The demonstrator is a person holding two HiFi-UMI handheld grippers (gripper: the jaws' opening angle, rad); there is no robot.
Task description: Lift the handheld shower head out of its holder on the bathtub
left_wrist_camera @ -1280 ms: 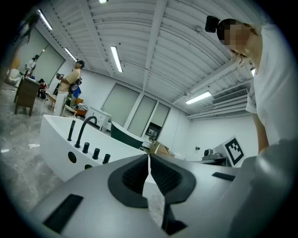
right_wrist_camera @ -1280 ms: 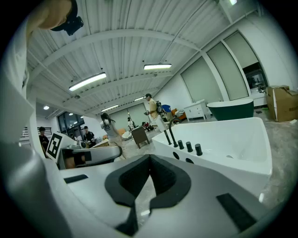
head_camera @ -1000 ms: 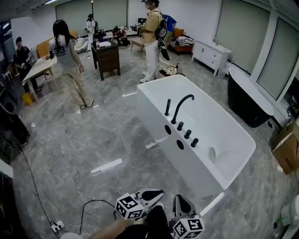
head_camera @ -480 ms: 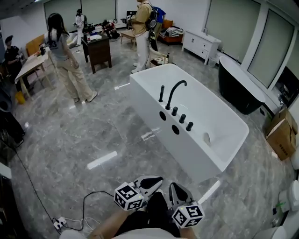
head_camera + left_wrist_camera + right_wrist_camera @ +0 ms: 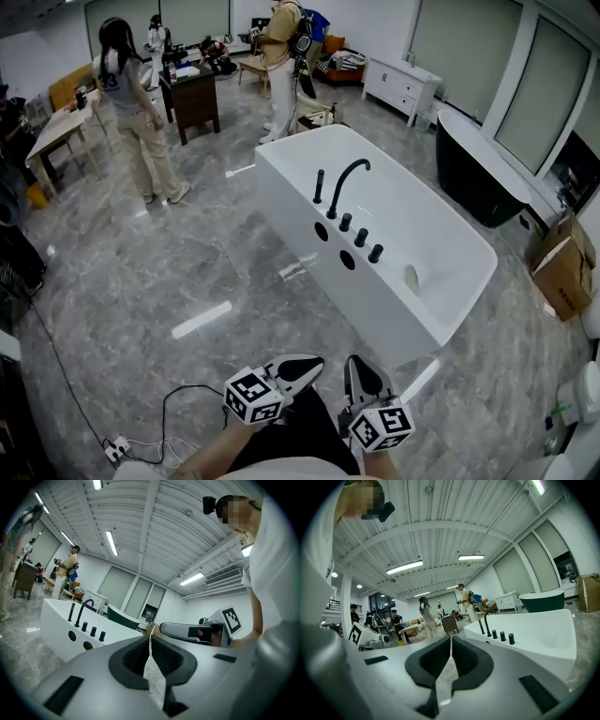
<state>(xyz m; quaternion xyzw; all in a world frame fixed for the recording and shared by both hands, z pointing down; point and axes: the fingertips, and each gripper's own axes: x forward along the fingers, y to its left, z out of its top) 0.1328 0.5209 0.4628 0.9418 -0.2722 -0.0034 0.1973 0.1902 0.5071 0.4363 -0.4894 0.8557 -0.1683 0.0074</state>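
Both closed, empty: left tool [image 5: 314, 363], right tool [image 5: 356, 364]; bathtub [image 5: 287, 202] ahead.

The person's head dips a touch, so the bathtub [image 5: 394, 314] slides up and to the left in the head view. The left gripper [image 5: 312, 365] and right gripper [image 5: 356, 367] sit higher, and the right one's marker cube [image 5: 382, 427] now shows fully.

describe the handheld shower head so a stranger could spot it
Find the white bathtub on the grey floor; black fittings line its near rim. The handheld shower head stands at the row's far end: a straight slim stick, unlike the arched spout and three stubby knobs.
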